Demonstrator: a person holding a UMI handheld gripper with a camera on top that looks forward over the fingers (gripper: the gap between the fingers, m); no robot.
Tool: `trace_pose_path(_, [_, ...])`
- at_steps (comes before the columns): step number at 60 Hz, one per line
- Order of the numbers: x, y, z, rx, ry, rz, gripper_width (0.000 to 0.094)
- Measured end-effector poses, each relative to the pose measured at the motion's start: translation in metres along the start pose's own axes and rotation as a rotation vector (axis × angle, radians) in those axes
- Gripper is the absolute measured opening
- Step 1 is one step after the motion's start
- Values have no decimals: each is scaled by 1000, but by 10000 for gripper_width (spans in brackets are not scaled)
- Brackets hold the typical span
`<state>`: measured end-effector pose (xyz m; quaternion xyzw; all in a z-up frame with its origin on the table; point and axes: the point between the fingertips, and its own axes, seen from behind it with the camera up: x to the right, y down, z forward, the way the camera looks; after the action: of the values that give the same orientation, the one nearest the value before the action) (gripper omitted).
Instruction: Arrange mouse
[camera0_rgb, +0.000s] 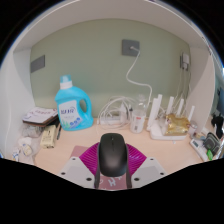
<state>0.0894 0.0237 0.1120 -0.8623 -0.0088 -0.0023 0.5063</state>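
A black computer mouse (112, 153) sits between my gripper's (112, 172) two fingers, its front pointing away from me. The magenta pads (91, 158) press against both of its sides, so the gripper is shut on the mouse. The mouse is over the near part of the beige table (70, 150). Its rear end is hidden between the fingers. I cannot tell whether it touches the table.
Beyond the mouse, a blue detergent bottle (68, 105) stands at the back left, next to small boxes (40, 125). White cables and a charger (115, 110) lie in the middle, with a small bottle (138, 118) beside them. A white router (170, 115) with antennas stands at the right.
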Motion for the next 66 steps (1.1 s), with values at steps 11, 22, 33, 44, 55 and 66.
trace_pose_path(11, [-23,88,48,-166,35,-10,371])
trace_pose_path(22, [-35,111,57,-229,22,-7,500])
trace_pose_path(33, [-38,90,27,-218,51,-22,821])
trace_pose_path(44, [-56,61,-39,-181,75,8,856])
trace_pose_path(55, [-71,39,-120,-101,118,-29,850])
trace_pose_path(66, [-81,44,-188,-70,157,-36,847])
